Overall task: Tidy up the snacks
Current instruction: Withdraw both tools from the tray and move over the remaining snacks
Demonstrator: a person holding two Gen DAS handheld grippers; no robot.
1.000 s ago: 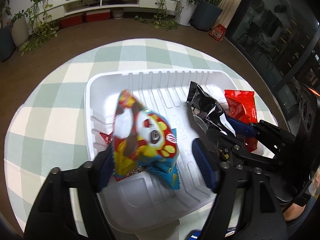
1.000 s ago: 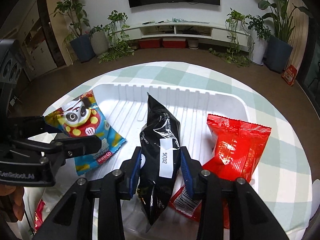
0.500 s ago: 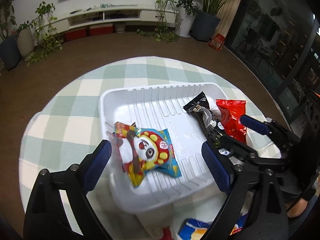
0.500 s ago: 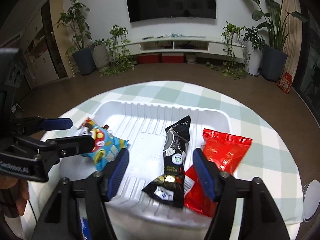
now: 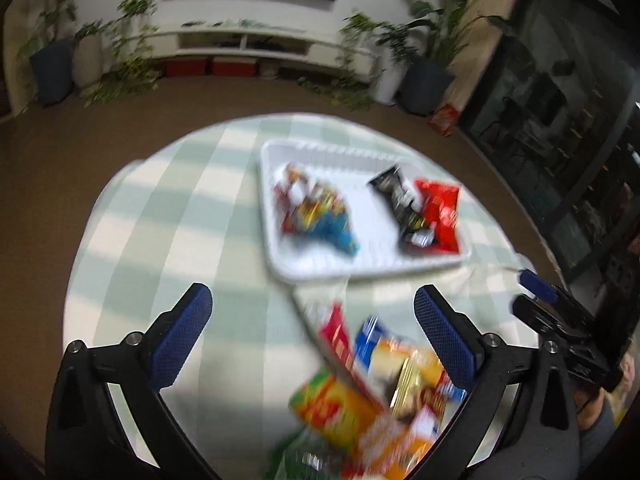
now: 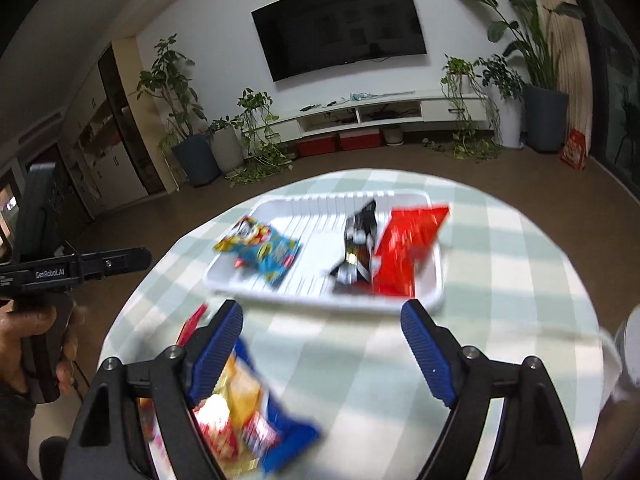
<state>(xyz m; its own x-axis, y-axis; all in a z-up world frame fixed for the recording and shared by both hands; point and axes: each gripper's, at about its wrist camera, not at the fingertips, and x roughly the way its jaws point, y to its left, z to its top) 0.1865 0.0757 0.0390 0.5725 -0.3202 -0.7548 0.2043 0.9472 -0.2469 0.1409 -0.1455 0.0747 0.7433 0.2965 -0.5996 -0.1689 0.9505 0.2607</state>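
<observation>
Both pairs of blue ribbed fingers point(image 5: 182, 336) are spreading wider, empty: left gripper point(image 5: 316, 324), right gripper point(image 6: 322, 338). Below them a loose pile of snack packets point(image 5: 372, 396) lies on the checked tablecloth point(image 5: 160, 216). Three packets already lie in the ribbed white plastic tray point(image 6: 434, 280). Crinkly foil bags look light, soft and slippery; best pinched across a flat sealed edge.

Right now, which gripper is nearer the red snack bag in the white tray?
Right. Both jaws opening, empty: right gripper faces the red snack bag; left gripper sits farther left.
</observation>
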